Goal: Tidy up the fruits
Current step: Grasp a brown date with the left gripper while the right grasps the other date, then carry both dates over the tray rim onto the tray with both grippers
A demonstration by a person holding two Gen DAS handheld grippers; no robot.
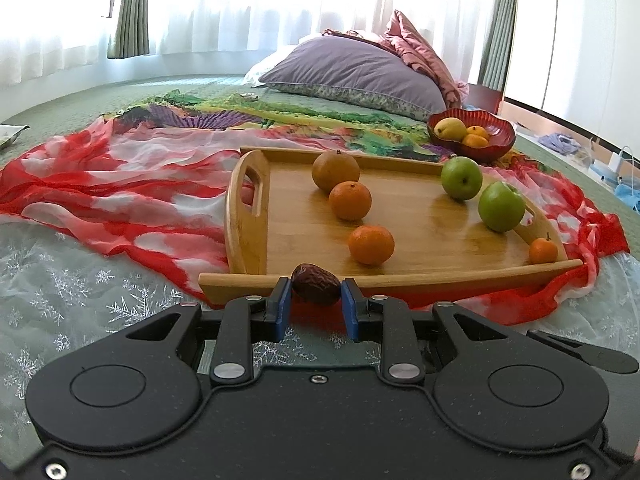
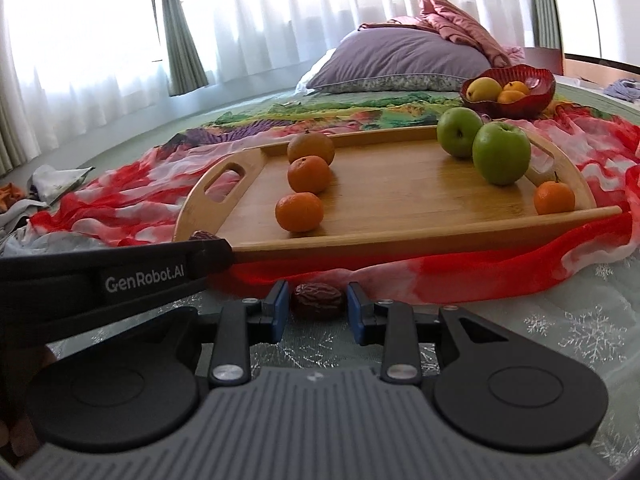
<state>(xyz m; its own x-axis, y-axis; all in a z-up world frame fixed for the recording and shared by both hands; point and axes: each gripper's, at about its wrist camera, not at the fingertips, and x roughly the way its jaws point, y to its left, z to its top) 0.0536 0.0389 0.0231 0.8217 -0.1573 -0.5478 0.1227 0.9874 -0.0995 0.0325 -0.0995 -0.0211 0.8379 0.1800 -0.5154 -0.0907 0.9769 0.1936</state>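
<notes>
Dates, 2 of them, soft, light and wrinkled, sit pinched across their middles: left gripper nips one date, right gripper another date, likely easily squashed.

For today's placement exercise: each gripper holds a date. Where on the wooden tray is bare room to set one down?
Wooden tray: bare middle strip between the oranges and green apples, plus the near-left corner beside the handle. Crowded at the right end: apples and small orange.

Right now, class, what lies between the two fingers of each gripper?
A dark date in each: one date in the left gripper, another date in the right gripper, per wrist view.
</notes>
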